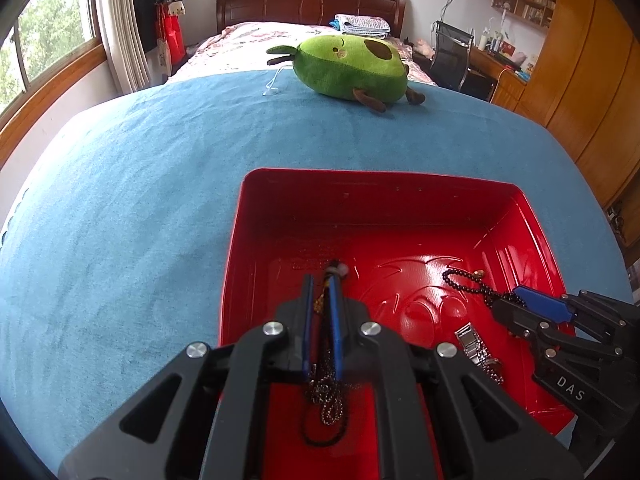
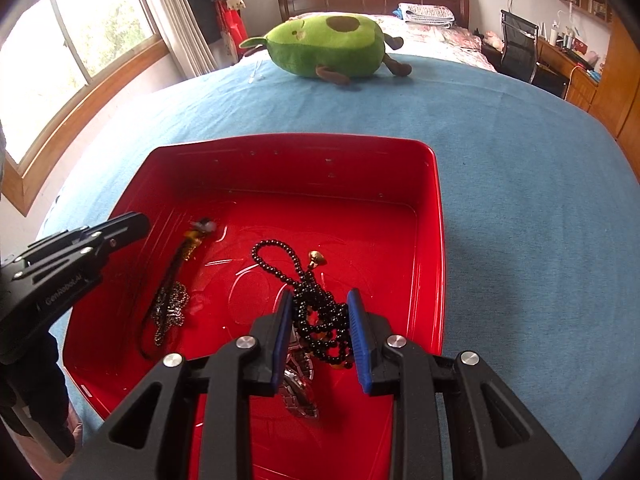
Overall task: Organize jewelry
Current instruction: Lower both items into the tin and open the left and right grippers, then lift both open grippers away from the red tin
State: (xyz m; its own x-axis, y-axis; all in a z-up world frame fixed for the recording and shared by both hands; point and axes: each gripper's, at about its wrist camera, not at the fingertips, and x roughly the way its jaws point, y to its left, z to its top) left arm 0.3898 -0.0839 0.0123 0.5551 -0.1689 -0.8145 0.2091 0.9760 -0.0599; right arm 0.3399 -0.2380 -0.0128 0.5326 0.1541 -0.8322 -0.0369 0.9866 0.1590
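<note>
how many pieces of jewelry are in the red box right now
3: a chain necklace on its left side, black beads between the right hand-held gripper fingers, a metal watch beneath. More may be hidden.

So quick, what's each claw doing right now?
Left claw: nearly closed around a chain necklace, grip unclear.
Right claw: open, straddling the black bead necklace.

My left gripper (image 1: 320, 292) points forward and down, its blue-padded fingers (image 1: 307, 312) drawn close with only a narrow gap, perhaps pinching something. My right gripper (image 2: 320, 312) sits beside it, angled down, fingers (image 2: 360, 332) spread wide apart.
</note>
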